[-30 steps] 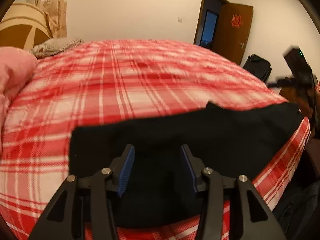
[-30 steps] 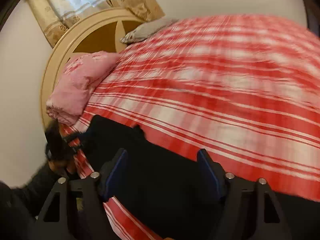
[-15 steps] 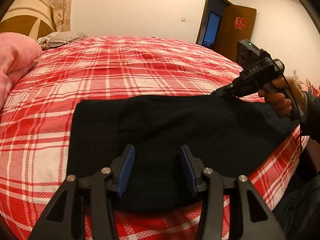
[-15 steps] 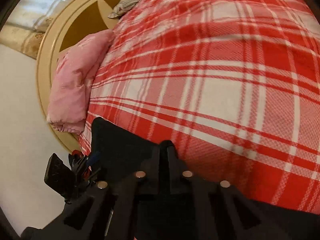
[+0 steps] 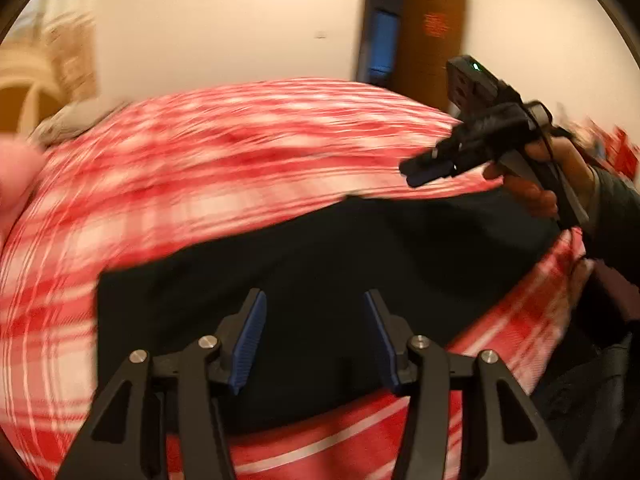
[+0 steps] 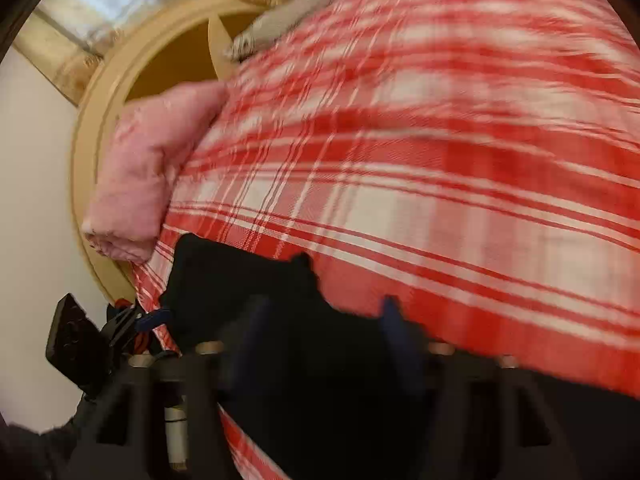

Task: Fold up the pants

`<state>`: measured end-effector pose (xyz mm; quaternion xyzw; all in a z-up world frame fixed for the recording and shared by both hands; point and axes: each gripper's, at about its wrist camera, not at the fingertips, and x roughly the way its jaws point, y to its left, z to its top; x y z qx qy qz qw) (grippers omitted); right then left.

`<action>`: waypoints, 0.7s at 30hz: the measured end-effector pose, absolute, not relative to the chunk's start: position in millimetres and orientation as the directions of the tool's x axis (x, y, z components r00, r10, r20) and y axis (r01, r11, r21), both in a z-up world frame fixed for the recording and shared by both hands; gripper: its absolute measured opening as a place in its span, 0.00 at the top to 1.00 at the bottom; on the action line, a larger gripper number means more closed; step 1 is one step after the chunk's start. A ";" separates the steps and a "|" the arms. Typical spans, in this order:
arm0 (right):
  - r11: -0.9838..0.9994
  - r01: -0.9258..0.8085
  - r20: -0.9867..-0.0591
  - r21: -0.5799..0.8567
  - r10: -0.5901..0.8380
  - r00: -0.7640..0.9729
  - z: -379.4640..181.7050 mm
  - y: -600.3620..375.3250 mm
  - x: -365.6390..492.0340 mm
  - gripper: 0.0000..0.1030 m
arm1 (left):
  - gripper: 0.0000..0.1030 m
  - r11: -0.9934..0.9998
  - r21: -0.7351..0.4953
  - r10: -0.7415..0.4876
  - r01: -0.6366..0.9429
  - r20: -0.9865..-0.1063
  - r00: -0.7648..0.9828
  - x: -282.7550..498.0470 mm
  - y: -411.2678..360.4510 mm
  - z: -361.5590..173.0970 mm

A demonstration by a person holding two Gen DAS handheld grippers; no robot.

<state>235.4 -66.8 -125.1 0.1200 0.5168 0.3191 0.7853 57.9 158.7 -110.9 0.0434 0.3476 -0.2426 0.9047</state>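
The black, soft knit pants [image 5: 320, 280] lie flat along the near edge of the red-and-white plaid bedspread [image 5: 200, 184], limp and light by the look, best pinched at hem corners or waistband, with left gripper [image 5: 314, 334] and right gripper [image 6: 324, 336] both spread wide, holding nothing

pants [image 5: 320, 264] on bed [image 5: 200, 184], along its near edge | quilt [image 6: 152, 168] at head end, by headboard [image 6: 120, 92] | pillow [image 6: 276, 24] at far head corner | door [image 5: 432, 44] beyond foot end
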 end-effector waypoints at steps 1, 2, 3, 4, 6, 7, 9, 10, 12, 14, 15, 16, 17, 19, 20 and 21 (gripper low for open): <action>0.783 -0.357 -0.734 0.509 0.611 0.295 -116.2 -91.7 225.1 0.38 | 0.48 0.855 -0.094 -0.441 0.510 -0.649 0.620 58.4 142.4 -107.0; 0.795 -0.332 -0.730 0.507 0.601 0.324 -109.8 -114.4 215.6 0.38 | 0.48 0.833 -0.096 -0.466 0.546 -0.653 0.597 59.3 127.2 -105.2; 0.813 -0.290 -0.724 0.505 0.582 0.370 -101.9 -145.4 202.9 0.38 | 0.48 0.812 -0.093 -0.484 0.577 -0.659 0.576 60.2 112.0 -104.2; 0.833 -0.236 -0.718 0.501 0.552 0.424 -94.0 -180.0 187.1 0.38 | 0.48 0.784 -0.088 -0.506 0.614 -0.664 0.550 60.7 93.2 -104.2; 0.859 -0.129 -0.713 0.496 0.488 0.503 -81.8 -239.8 164.9 0.38 | 0.48 0.708 -0.096 -0.569 0.700 -0.665 0.484 61.2 51.7 -104.5; 0.868 -0.072 -0.714 0.491 0.449 0.537 -77.1 -266.8 152.5 0.38 | 0.48 0.679 -0.099 -0.588 0.728 -0.667 0.457 62.0 34.0 -104.4; 0.875 0.053 -0.715 0.480 0.356 0.601 -68.1 -325.9 119.5 0.38 | 0.49 0.623 -0.112 -0.622 0.774 -0.671 0.403 63.8 4.3 -105.1; 0.876 0.101 -0.718 0.472 0.315 0.620 -65.0 -346.5 105.5 0.38 | 0.49 0.589 -0.119 -0.638 0.799 -0.676 0.369 64.3 -12.4 -105.5; 0.864 0.193 -0.719 0.464 0.241 0.652 -59.4 -387.4 73.8 0.38 | 0.49 0.532 -0.115 -0.660 0.839 -0.678 0.325 62.3 -41.2 -105.4; 0.850 0.270 -0.725 0.453 0.174 0.667 -57.8 -418.2 49.8 0.38 | 0.49 0.474 -0.106 -0.677 0.874 -0.678 0.285 58.8 -68.8 -106.2; 0.841 0.297 -0.728 0.453 0.156 0.668 -58.1 -430.5 43.7 0.38 | 0.49 0.457 -0.100 -0.677 0.884 -0.683 0.273 57.4 -81.2 -107.0; 0.829 0.320 -0.729 0.459 0.146 0.669 -59.9 -441.6 37.1 0.38 | 0.49 0.449 -0.098 -0.676 0.888 -0.688 0.266 58.3 -88.8 -108.4; 0.816 0.337 -0.727 0.471 0.142 0.672 -61.9 -450.9 32.6 0.38 | 0.49 0.438 -0.094 -0.672 0.894 -0.695 0.257 59.0 -99.1 -110.3; 0.797 0.362 -0.720 0.484 0.127 0.683 -64.8 -465.8 26.8 0.38 | 0.49 0.426 -0.068 -0.653 0.902 -0.713 0.255 54.9 -113.2 -113.2; 0.790 0.371 -0.714 0.488 0.117 0.690 -66.2 -471.4 27.3 0.38 | 0.49 0.426 -0.059 -0.641 0.903 -0.724 0.255 57.6 -118.1 -116.6; 0.785 0.372 -0.710 0.495 0.118 0.695 -67.0 -476.1 26.6 0.38 | 0.53 0.427 -0.055 -0.625 0.903 -0.739 0.250 58.5 -122.9 -120.5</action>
